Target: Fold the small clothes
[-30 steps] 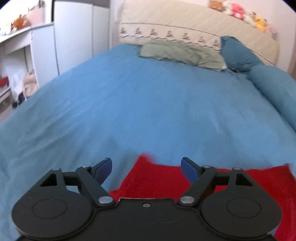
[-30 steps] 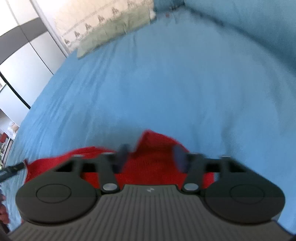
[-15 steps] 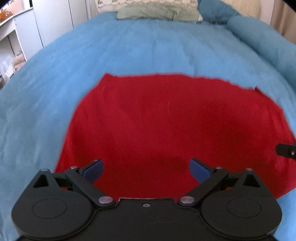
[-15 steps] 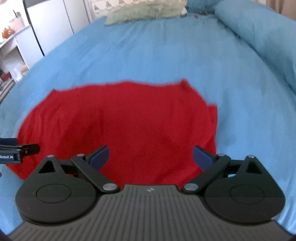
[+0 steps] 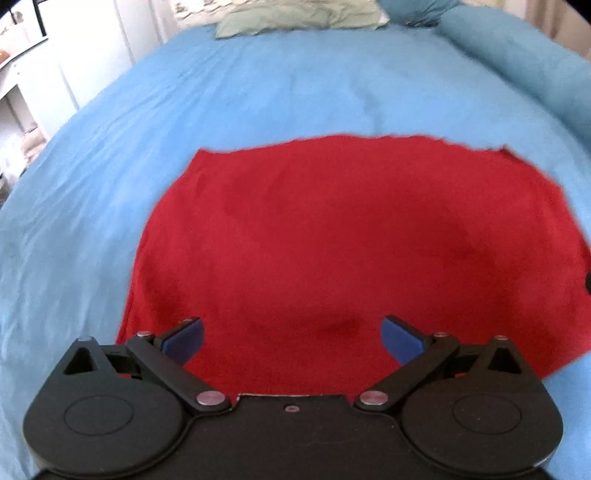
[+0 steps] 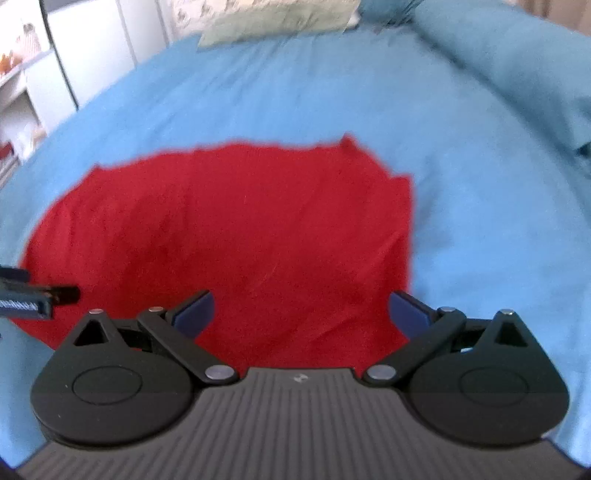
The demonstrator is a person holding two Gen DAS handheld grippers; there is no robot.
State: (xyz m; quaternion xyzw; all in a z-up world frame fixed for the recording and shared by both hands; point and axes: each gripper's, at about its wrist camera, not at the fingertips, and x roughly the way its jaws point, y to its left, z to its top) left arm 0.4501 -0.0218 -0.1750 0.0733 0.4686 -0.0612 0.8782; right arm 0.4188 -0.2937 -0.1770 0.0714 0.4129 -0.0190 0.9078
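Note:
A red garment (image 5: 351, 236) lies spread flat on the blue bedcover (image 5: 258, 92); it also shows in the right wrist view (image 6: 236, 229). My left gripper (image 5: 291, 338) is open and empty, above the garment's near left part. My right gripper (image 6: 301, 310) is open and empty, above the garment's near right part. The left gripper's tip (image 6: 33, 295) shows at the left edge of the right wrist view. The garment's near edge is hidden under both grippers.
A green pillow (image 5: 295, 16) and a blue pillow (image 5: 413, 7) lie at the head of the bed. A rolled blue duvet (image 5: 524, 59) runs along the right side. White cupboards and shelves (image 5: 33, 70) stand at the left.
One second ago both grippers were low at the garment's edge, jaws narrower. They have since lifted and opened wide, and the whole garment now lies spread in view.

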